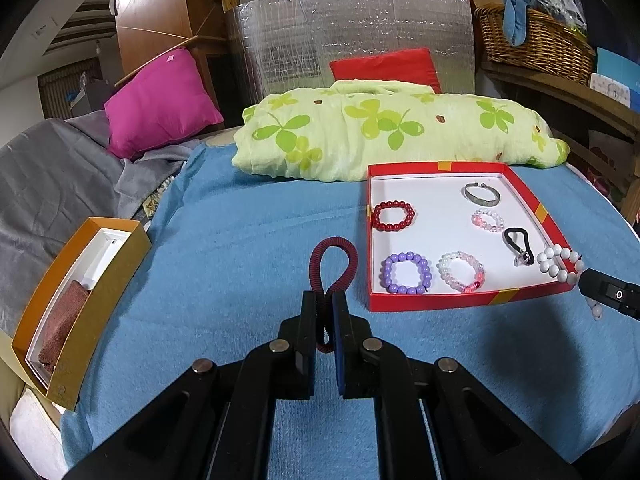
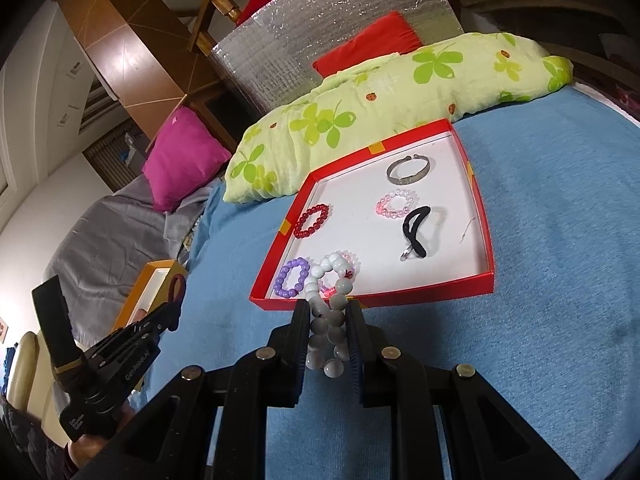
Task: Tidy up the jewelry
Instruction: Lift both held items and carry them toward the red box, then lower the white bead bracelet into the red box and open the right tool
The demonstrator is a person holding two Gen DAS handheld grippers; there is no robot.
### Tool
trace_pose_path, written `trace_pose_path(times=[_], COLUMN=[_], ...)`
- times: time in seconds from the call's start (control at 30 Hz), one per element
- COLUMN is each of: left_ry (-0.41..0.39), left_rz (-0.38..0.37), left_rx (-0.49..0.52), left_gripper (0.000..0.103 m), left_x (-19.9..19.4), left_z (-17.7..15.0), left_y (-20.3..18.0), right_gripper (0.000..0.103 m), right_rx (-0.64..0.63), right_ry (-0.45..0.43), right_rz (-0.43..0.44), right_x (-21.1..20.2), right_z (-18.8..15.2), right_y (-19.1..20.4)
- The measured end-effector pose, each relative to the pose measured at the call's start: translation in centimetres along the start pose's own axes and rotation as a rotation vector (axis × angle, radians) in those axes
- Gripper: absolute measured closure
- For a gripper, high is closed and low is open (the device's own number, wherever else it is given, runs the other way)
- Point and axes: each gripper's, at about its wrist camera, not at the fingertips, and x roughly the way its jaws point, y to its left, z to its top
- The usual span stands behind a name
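Observation:
My left gripper (image 1: pixel 324 300) is shut on a red-and-black corded band (image 1: pixel 334 264), whose loop sticks out above the blue blanket, left of the red tray (image 1: pixel 436 302). In the right wrist view my right gripper (image 2: pixel 328 306) is shut on a white bead bracelet (image 2: pixel 330 280), held over the near edge of the red tray (image 2: pixel 424 292). Inside the tray lie a dark red bead bracelet (image 1: pixel 393 216), a purple one (image 1: pixel 406 273), a white-pink one (image 1: pixel 461 271), a pale pink one (image 1: pixel 488 220), a silver bangle (image 1: pixel 482 194) and a black hair tie (image 1: pixel 519 246).
An orange box (image 1: pixel 100 304) with a brown cloth inside sits at the blanket's left edge. A clover-print quilt (image 1: pixel 392 132), a pink pillow (image 1: pixel 160 100) and a red cushion (image 1: pixel 384 68) lie behind the tray. A wicker basket (image 1: pixel 532 44) stands on a shelf at right.

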Motion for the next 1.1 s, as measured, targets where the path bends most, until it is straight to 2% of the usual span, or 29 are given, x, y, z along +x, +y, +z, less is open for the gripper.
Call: trace_pose_path(times=[0.37,0.63,0.9,1.1], left_ry=[-0.013,-0.027,-0.029,-0.018], left_rz=[-0.024,-0.036,-0.025,-0.021], left_rx=[-0.018,-0.032,-0.040,-0.037], left_gripper=[0.095,0.095,0.095,0.095], left_x=[0.1,0.6,1.3,1.9], left_z=[0.9,2.2,2.9,3.0], left_y=[-0.3,-0.6,-0.8,-1.0], right_gripper=[0.083,0.083,0.083,0.083], right_rx=[0.018,0.016,-0.015,-0.027], right_ry=[-0.051,-0.121,-0.177,-0.169], right_rz=[-0.029,-0.084,-0.090,-0.090], right_x=[-1.3,-2.8,-2.0,0.1], right_z=[1.3,4.4,8.0,7.5], right_y=[-0.6,-1.5,0.2,0.5])
